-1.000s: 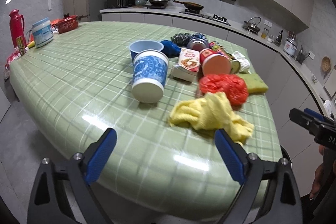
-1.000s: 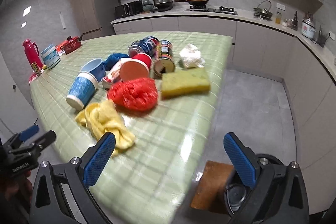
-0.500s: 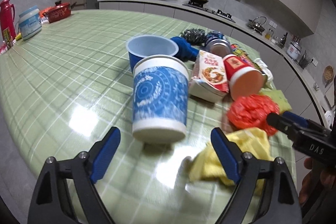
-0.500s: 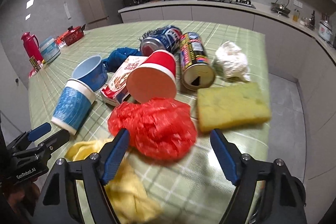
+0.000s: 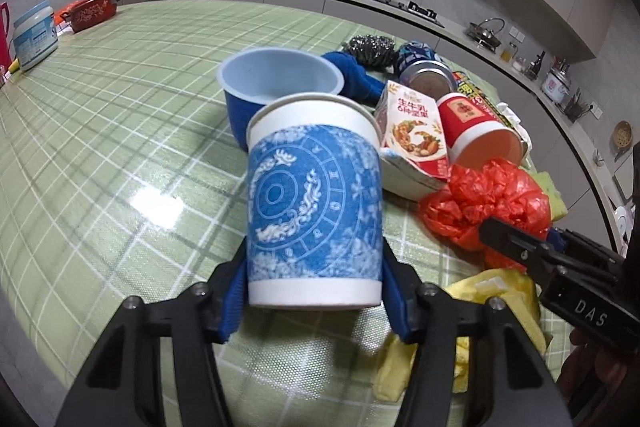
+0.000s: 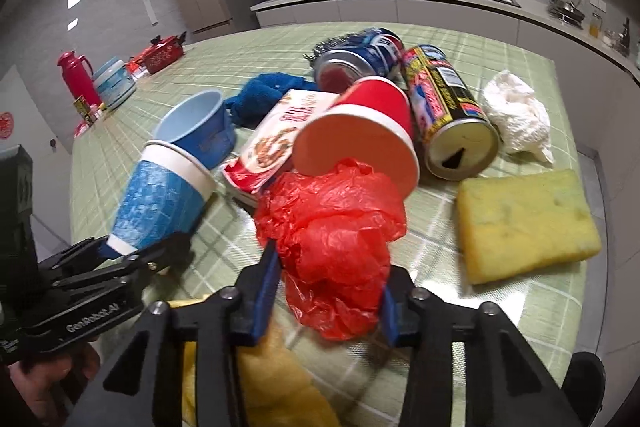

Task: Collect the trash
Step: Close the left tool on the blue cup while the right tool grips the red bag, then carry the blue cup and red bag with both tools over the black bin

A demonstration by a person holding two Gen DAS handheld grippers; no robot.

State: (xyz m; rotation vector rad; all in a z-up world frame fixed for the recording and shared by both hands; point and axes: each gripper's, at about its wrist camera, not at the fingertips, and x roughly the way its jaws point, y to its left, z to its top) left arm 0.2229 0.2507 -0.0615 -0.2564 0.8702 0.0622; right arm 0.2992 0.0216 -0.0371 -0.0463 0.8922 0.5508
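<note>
While my left gripper (image 5: 314, 287) closes on the upside-down blue paper cup (image 5: 314, 203), its blue pads sit against the cup's sides and hide the base edge. My right gripper (image 6: 326, 291) closes around the crumpled red plastic bag (image 6: 332, 235); the bag's lower folds cover the right pad. Both sit near the front of the green checked table (image 5: 120, 131). Under my right gripper a yellow cloth (image 6: 280, 379) is blurred and half hidden.
</note>
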